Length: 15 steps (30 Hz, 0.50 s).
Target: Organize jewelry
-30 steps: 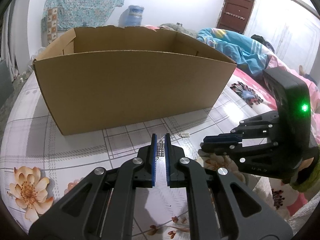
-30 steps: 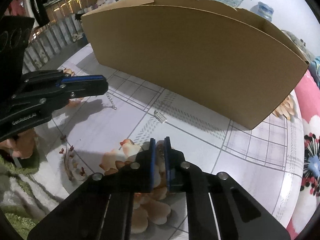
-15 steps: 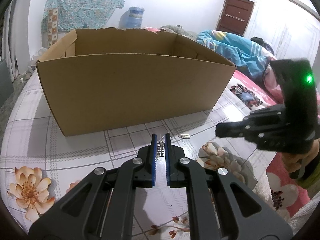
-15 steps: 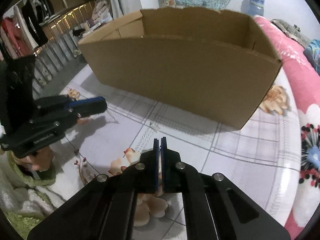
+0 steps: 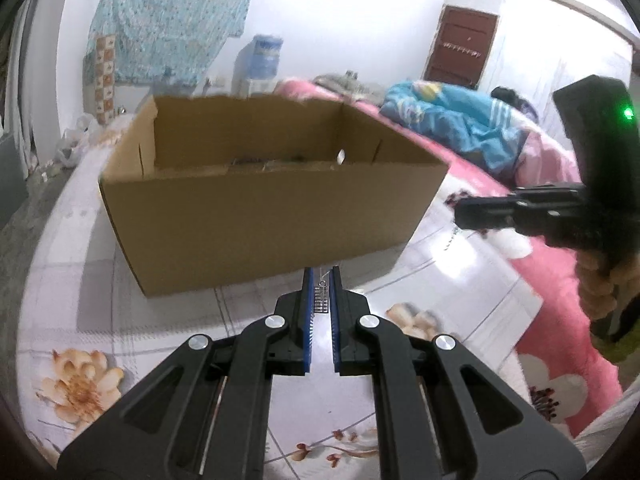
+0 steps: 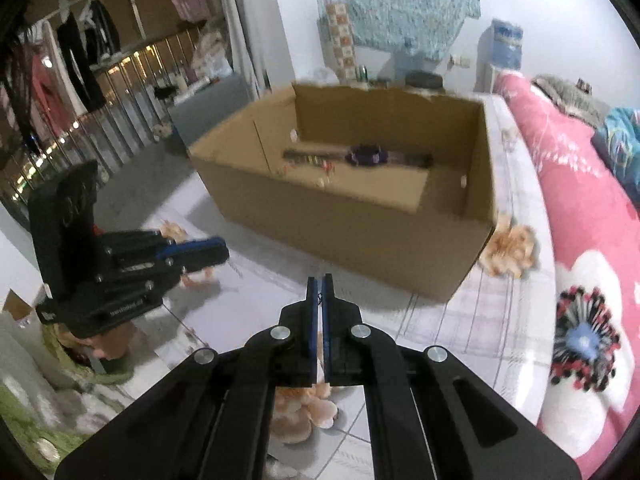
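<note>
An open cardboard box (image 5: 272,208) stands on the flowered tablecloth; it also shows in the right wrist view (image 6: 360,224), with a dark strap-like piece (image 6: 360,157) and small bits lying inside. My left gripper (image 5: 321,280) is shut on a small silver rhinestone earring (image 5: 321,299), held above the table in front of the box. My right gripper (image 6: 319,284) is shut on a small piece of jewelry (image 6: 319,299), barely visible between the pads, raised in front of the box. Each gripper shows in the other's view: the right one (image 5: 460,210), the left one (image 6: 222,250).
The round table (image 5: 100,328) has a white flowered cloth. A bed with pink and blue bedding (image 5: 460,120) lies to the right. A water dispenser (image 5: 260,60) stands by the far wall. A railing and hanging clothes (image 6: 80,64) are at the left of the right wrist view.
Both grippers have risen, so the box's inside now shows. The right gripper closed its jaws on a small piece from the table and lifted away from it.
</note>
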### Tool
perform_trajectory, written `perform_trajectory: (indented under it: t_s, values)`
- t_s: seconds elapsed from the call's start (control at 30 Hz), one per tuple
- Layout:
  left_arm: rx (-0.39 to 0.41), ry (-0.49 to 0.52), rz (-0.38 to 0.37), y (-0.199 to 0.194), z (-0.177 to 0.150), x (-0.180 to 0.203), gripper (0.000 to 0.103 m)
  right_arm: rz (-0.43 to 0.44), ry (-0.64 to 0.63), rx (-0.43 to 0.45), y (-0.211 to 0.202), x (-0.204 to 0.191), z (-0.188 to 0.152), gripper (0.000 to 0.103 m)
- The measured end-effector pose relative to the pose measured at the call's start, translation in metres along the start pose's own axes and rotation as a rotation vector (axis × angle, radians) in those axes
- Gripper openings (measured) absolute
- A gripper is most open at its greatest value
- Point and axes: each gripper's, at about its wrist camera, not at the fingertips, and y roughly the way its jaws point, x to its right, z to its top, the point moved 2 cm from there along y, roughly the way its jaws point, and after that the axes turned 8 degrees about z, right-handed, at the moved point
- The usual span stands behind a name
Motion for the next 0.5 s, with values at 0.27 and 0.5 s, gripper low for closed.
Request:
perform_trajectory:
  t_s: [0.27, 0.5]
  values:
    - [0.107, 0.058, -0.06, -0.032, 0.074, 0.003, 0.007, 0.081, -0.047, 0.115, -0.02, 0.001, 0.066, 0.002]
    - [-0.068, 0.013, -0.084, 0.033, 0.134, -0.014, 0.007, 0.082, -0.043, 0.031, 0.024, 0.036, 0.117, 0.002]
